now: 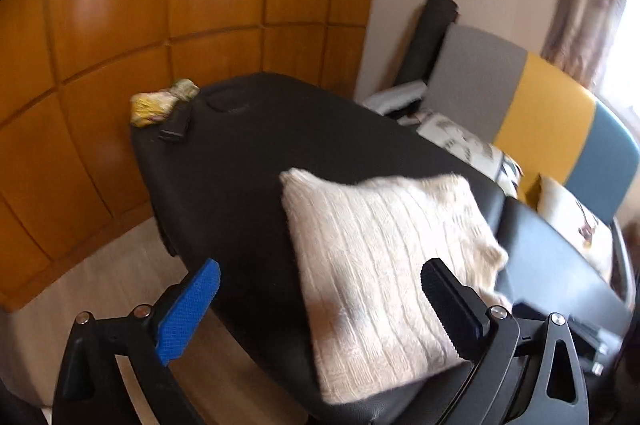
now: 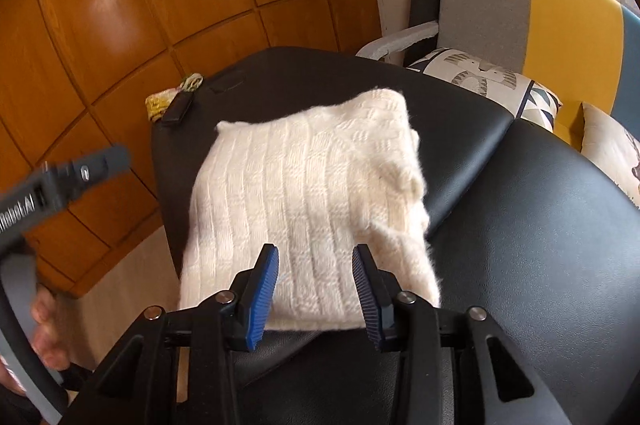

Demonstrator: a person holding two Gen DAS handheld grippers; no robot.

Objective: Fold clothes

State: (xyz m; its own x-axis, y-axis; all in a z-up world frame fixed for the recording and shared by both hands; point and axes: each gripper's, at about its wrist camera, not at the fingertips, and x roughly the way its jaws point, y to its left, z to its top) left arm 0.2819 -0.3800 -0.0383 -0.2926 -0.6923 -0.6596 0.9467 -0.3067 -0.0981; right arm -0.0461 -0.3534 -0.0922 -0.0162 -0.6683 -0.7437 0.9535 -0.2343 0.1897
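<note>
Right now the folded cream sweater (image 2: 304, 209) lies flat on the black padded table (image 2: 520, 245), its left edge running close along the table's left rim and its near edge just short of my right gripper (image 2: 315, 295). To the sweater's right the black surface is bare all the way to a seam in the padding, which gives me the most open room on that side; to the left the table drops off to pale flooring and the wooden wall panels (image 2: 120, 25). At the far left corner sit a small patterned cloth bundle (image 1: 162, 103) and a dark little case (image 1: 176, 127), well apart from the sweater. Beyond the far right edge a sofa (image 2: 540, 5) with printed cushions stands close against the table. My left gripper (image 1: 320, 305) hangs above the table's left rim, angled downward, jaws spread as wide as they go with nothing pinched (the sweater's near corner shows between them, but the pads are clear of it). My right gripper points down at the sweater's near edge, jaws partly apart, the pads not pressing on the knit. A hand (image 2: 46, 325) on the left handle shows at the right view's lower left.
</note>
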